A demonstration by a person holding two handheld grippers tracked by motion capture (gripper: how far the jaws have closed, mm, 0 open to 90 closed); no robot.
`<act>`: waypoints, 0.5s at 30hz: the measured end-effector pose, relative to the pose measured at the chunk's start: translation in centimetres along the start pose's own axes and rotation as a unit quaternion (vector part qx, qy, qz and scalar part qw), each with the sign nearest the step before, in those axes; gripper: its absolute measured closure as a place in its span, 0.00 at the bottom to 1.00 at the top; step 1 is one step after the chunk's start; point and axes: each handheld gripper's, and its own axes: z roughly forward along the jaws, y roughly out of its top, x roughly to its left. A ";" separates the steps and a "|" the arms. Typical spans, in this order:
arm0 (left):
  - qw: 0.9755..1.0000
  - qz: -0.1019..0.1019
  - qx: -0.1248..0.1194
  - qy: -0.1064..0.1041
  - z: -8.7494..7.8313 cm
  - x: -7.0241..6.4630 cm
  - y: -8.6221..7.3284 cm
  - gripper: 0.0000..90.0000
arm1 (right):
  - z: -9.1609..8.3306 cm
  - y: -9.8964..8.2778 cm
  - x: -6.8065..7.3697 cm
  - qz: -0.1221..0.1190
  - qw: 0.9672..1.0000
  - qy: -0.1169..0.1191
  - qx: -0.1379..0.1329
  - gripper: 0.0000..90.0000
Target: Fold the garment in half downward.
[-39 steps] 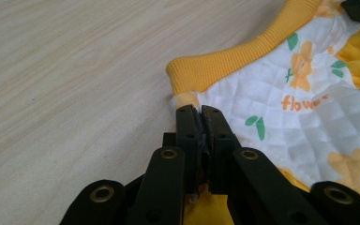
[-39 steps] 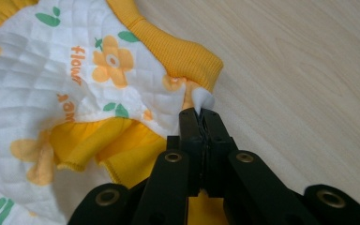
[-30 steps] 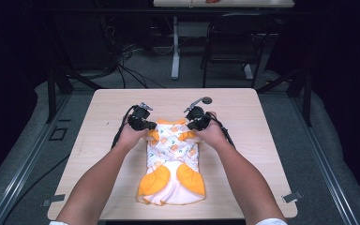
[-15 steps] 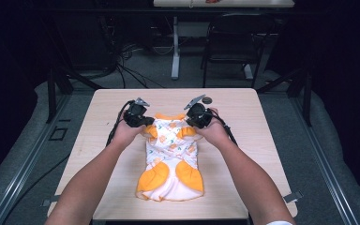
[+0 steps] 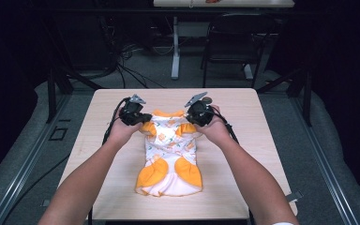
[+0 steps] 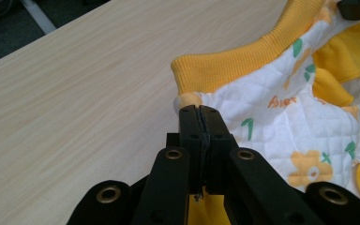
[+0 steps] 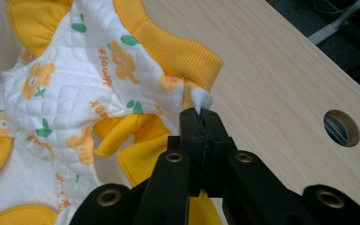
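As it lies flat, quilted white garment (image 5: 168,150), orange flowers, yellow ribbed collar (image 6: 225,65)

The pale wooden table top (image 5: 243,140) is lit evenly from above in the high view, while the far room and the left and right edges are lost in near-black, and the whole picture is rendered soft and slightly grainy. Only a faint shadow is cast around the white quilted garment with yellow flowers and orange trim (image 5: 168,154). In both gripper views the quilting and wood grain are shown bright and sharp without glare, and the near black jaws are slightly softened.
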 end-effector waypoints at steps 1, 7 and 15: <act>1.000 0.000 -0.001 0.001 -0.1 0.0 0.0 0.99 | -0.1 0.0 0.0 0.001 1.000 0.000 -0.003 0.99; 1.000 0.006 -0.010 0.002 -0.6 -0.3 0.4 0.99 | -0.9 0.1 -0.1 0.001 1.000 -0.004 -0.017 0.99; 1.000 0.019 -0.016 0.004 -1.2 -0.8 0.6 0.99 | -1.8 0.0 0.2 -0.014 1.000 -0.011 -0.023 0.99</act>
